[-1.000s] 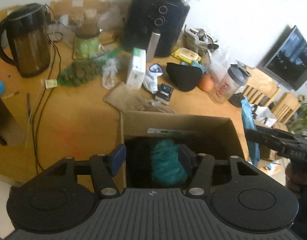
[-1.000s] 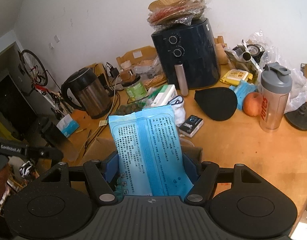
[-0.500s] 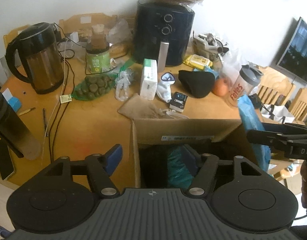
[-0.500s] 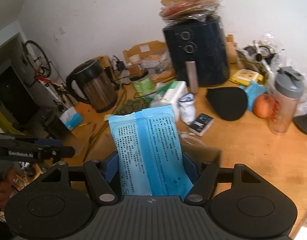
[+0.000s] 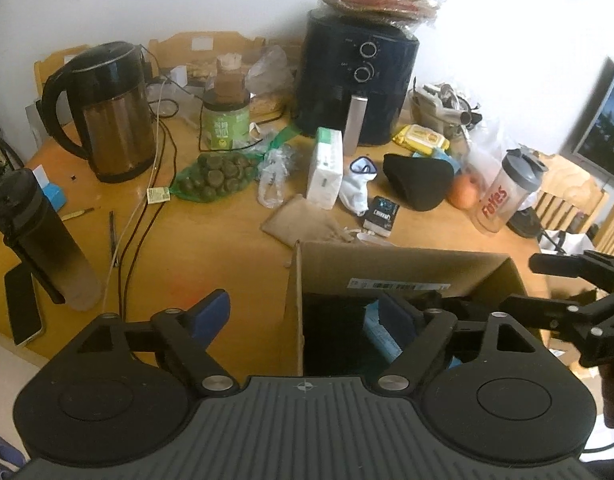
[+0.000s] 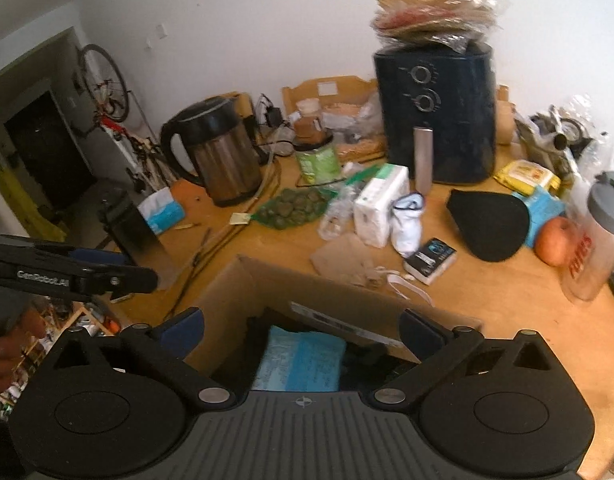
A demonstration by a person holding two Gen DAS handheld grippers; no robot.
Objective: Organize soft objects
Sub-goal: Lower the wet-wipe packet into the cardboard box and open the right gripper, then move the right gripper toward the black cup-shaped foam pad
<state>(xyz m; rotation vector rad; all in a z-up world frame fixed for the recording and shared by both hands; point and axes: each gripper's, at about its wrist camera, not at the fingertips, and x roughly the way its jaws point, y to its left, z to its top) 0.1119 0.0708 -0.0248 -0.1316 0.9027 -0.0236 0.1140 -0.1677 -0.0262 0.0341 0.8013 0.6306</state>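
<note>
Cardboard box [image 6: 243,280] now holds the blue wipes pack [image 6: 301,360], which a second ago stood pinched upright in the right hand-held gripper [image 6: 301,330]. Its jaws have just been opening and stand spread above the pack, touching nothing. The left hand-held gripper [image 5: 303,316] has been opening too, spread astride the box's left wall, gripping nothing (a teal bundle seen in the box earlier is now hidden). One soft item seems stowed; others wait on the wooden counter [image 5: 211,248]: a black pouch [image 5: 419,180], a white cloth [image 5: 357,192]. Kettle [image 5: 111,112] and air fryer [image 5: 359,80] stand behind, against a white wall, bicycles in the doorway.
</note>
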